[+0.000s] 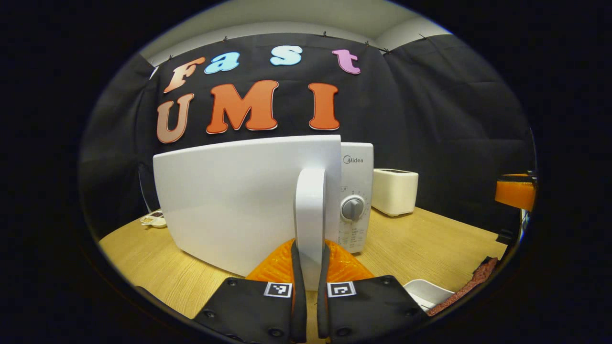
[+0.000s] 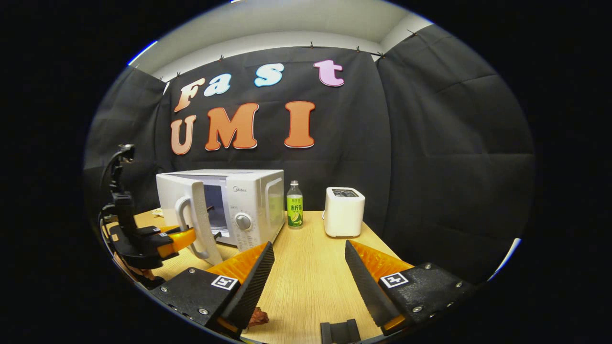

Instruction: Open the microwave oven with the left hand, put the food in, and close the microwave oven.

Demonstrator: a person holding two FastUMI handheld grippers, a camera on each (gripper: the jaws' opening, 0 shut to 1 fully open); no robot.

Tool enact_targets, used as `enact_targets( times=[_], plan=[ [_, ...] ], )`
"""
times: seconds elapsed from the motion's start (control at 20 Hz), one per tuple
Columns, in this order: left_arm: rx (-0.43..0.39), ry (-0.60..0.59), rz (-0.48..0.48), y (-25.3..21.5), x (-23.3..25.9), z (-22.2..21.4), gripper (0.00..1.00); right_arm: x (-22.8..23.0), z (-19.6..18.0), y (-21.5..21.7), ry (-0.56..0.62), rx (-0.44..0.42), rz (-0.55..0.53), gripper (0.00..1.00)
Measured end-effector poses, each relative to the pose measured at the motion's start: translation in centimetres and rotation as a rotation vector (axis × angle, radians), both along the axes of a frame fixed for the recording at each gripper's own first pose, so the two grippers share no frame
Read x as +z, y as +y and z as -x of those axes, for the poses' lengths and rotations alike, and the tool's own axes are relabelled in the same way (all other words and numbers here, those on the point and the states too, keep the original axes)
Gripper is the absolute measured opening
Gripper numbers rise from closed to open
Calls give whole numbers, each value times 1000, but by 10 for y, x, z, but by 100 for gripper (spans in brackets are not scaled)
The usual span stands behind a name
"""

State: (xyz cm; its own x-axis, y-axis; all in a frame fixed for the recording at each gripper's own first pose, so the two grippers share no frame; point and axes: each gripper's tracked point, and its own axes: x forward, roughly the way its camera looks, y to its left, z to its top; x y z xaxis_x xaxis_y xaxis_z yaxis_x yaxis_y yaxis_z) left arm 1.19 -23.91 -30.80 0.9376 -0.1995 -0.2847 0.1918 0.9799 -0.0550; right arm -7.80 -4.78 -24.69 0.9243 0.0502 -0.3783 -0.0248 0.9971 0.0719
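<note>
2 fingers of the left gripper [image 1: 310, 267] squeeze the white handle [image 1: 311, 210] of the microwave [image 2: 239, 205] door [image 1: 239, 205]. The door is swung partly out, edge-on to this gripper, which reaches in level from the front. The microwave sits on the wood table [image 2: 311, 267], with a green bottle [image 2: 294, 204] and a white toaster [image 2: 344, 211] to its right. The right gripper [image 2: 306, 267] hangs low over the table, fingers spread wide and holding nothing. A bit of reddish food [image 2: 258, 317] lies just under its left finger.
</note>
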Motion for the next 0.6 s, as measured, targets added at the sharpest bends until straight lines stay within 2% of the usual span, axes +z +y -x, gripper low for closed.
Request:
enact_targets(
  times=[0.3, 0.45, 0.6],
  plan=[
    [37, -10, -29, 54, 15, 65, 13, 5, 16, 19, -1, 30, -8, 93],
    [82, -37, -37, 90, 16, 92, 14, 2, 23, 25, 11, 33, -8, 93],
    [142, -55, -89, 131, 21, 116, 18, 1, 31, 32, 20, 34, -2, 93]
  ],
)
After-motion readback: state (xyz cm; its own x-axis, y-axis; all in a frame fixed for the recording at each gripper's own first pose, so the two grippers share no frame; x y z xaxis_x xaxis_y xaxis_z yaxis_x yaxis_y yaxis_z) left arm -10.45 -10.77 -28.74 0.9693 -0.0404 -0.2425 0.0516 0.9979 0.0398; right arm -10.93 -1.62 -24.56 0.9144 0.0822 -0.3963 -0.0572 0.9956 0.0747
